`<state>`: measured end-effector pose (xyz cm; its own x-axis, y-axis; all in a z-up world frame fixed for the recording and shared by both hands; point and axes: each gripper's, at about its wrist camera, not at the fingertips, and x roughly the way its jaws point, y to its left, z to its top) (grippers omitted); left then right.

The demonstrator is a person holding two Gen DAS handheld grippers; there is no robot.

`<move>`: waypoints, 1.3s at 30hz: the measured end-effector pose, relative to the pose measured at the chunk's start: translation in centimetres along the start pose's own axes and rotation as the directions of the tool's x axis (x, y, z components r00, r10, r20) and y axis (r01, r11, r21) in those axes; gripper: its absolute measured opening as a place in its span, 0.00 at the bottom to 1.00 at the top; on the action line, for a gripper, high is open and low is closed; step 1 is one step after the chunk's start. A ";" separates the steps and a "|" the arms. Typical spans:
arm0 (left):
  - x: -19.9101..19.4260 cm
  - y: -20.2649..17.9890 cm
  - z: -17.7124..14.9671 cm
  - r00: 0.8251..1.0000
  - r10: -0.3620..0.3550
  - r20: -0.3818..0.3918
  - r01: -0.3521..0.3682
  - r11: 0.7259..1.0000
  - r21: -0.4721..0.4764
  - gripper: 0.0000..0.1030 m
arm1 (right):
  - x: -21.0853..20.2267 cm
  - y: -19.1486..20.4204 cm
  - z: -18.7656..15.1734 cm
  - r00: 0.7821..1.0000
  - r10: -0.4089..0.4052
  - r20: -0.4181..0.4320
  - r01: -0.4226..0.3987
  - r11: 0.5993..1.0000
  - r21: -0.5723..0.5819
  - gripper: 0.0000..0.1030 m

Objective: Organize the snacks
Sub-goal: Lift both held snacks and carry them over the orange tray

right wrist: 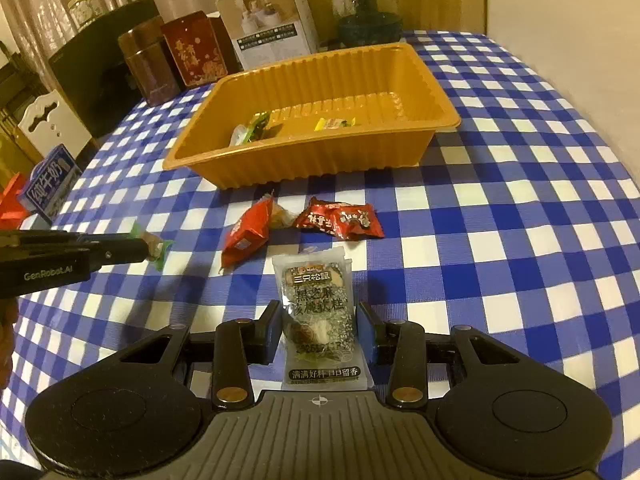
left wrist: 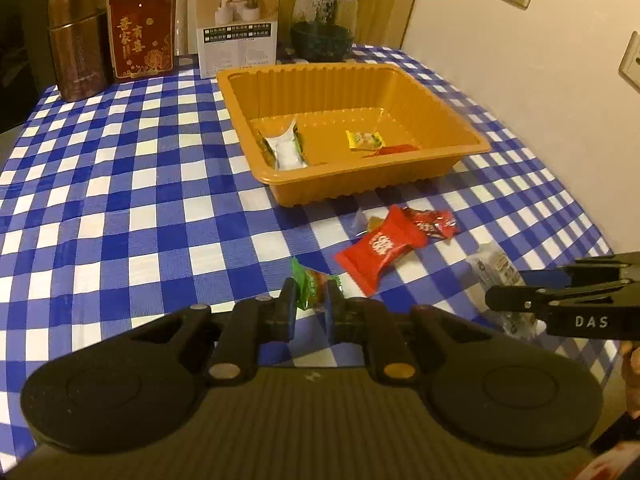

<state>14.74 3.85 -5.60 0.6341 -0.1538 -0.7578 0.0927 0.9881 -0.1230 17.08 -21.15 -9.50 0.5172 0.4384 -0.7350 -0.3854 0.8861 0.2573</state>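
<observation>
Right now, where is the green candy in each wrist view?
Left wrist: green candy bottom centre, between the left gripper fingers.
Right wrist: green candy at left, at the tip of that gripper.
Shared landmark: orange tray.

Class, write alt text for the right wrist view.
The right gripper straddles a clear sesame cake packet on a blue checked tablecloth. Beyond lie two red snack packets and an orange tray.
</observation>
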 end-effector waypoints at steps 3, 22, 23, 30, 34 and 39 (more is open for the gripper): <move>-0.8 -0.6 0.0 1.000 -0.002 -0.001 0.002 1.000 -0.002 0.12 | -0.9 0.2 0.0 1.000 -0.010 0.008 0.010 1.000 0.004 0.39; -3.5 -3.0 0.4 1.000 -0.015 0.014 0.015 1.000 0.019 0.12 | -4.3 0.9 0.9 0.998 -0.016 0.059 0.016 1.000 -0.005 0.39; -3.5 -3.0 0.5 1.000 -0.014 0.014 0.014 1.000 0.019 0.12 | -4.3 0.9 0.9 0.998 -0.016 0.059 0.016 1.000 -0.005 0.39; -3.5 -3.0 1.3 1.000 -0.016 0.019 0.016 1.000 0.024 0.12 | -4.3 0.6 1.4 0.998 -0.020 0.064 0.020 1.000 -0.009 0.39; -3.2 -3.1 1.9 1.000 -0.020 0.022 0.020 0.999 0.030 0.12 | -4.4 0.4 2.2 0.997 -0.026 0.076 0.027 1.000 -0.011 0.39; -2.9 -3.2 2.8 0.999 -0.029 0.027 0.028 0.999 0.035 0.12 | -4.6 0.4 3.6 0.995 -0.033 0.093 0.036 0.999 -0.025 0.39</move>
<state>14.76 1.10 -1.25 0.6515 -0.1823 -0.7364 0.1375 0.9830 -0.1217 17.32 -22.30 -3.78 0.5983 0.4206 -0.6820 -0.3858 0.8972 0.2148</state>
